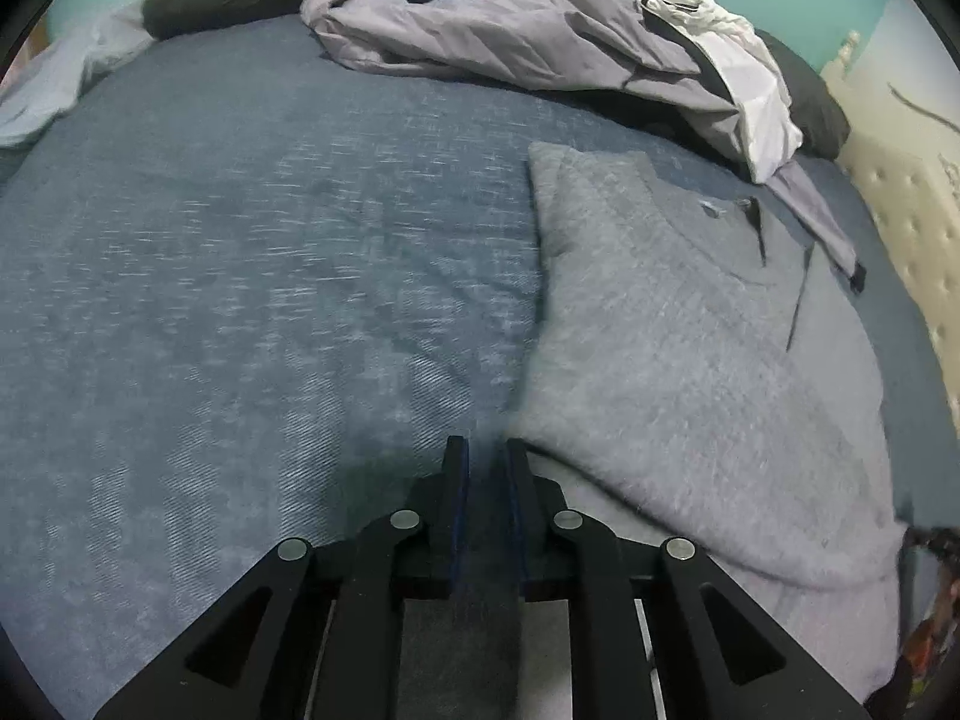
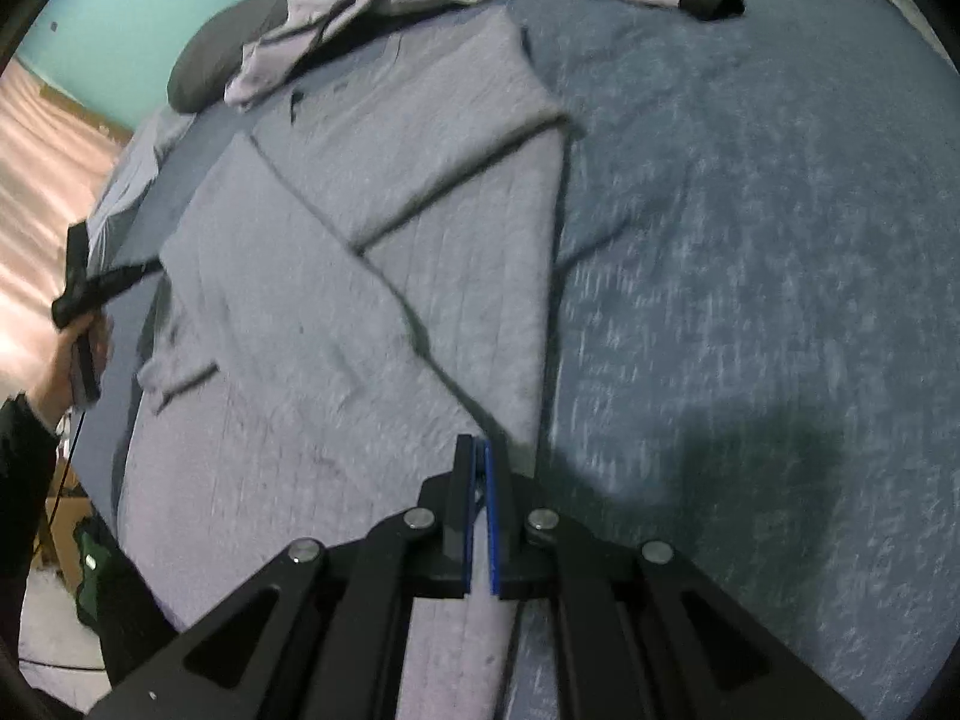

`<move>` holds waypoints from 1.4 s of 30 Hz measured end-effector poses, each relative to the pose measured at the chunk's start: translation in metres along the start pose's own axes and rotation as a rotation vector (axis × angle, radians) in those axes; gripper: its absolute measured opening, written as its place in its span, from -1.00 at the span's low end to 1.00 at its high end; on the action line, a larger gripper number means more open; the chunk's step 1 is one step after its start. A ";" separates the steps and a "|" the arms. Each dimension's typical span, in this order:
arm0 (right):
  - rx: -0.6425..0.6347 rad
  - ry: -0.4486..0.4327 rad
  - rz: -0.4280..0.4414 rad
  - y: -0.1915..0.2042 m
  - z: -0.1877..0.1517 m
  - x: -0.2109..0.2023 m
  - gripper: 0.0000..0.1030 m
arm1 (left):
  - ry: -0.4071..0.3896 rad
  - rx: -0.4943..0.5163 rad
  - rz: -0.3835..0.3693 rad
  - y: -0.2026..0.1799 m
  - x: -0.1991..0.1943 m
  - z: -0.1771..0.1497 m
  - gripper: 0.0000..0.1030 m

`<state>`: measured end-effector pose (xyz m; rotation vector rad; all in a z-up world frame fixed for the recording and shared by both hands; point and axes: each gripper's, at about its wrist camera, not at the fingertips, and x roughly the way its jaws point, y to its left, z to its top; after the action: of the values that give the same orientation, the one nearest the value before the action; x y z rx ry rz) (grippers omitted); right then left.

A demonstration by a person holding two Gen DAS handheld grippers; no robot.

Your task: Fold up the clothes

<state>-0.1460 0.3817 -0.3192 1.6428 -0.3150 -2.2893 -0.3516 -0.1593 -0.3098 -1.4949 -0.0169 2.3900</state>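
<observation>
On the blue bedspread (image 1: 240, 276), left gripper (image 1: 485, 450) slightly parted — empty, right gripper (image 2: 480, 450) pinching the grey sweater (image 2: 336, 276) edge.

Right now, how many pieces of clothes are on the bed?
3 that I can see: a grey quilted sweatshirt spread flat in front, a lilac jacket crumpled near the pillows, and a white garment on it. More may be hidden underneath.

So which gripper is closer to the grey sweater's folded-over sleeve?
Right. The right gripper sits at the grey sweater beside the folded-over sleeve; the left gripper is at the opposite edge.
</observation>
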 end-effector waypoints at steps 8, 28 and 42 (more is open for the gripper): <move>0.029 0.036 0.000 0.001 -0.005 0.002 -0.93 | -0.007 -0.077 0.019 0.035 -0.044 -0.025 -0.73; 0.185 0.080 0.082 0.010 -0.042 0.011 -0.76 | 0.051 -0.077 -0.045 0.026 -0.101 -0.115 -0.72; 0.218 0.075 0.112 0.011 -0.049 -0.006 -0.97 | 0.102 -0.079 -0.065 0.024 -0.108 -0.144 -0.72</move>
<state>-0.0966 0.3740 -0.3262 1.7597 -0.6416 -2.1676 -0.1884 -0.2348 -0.2843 -1.6248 -0.1359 2.2833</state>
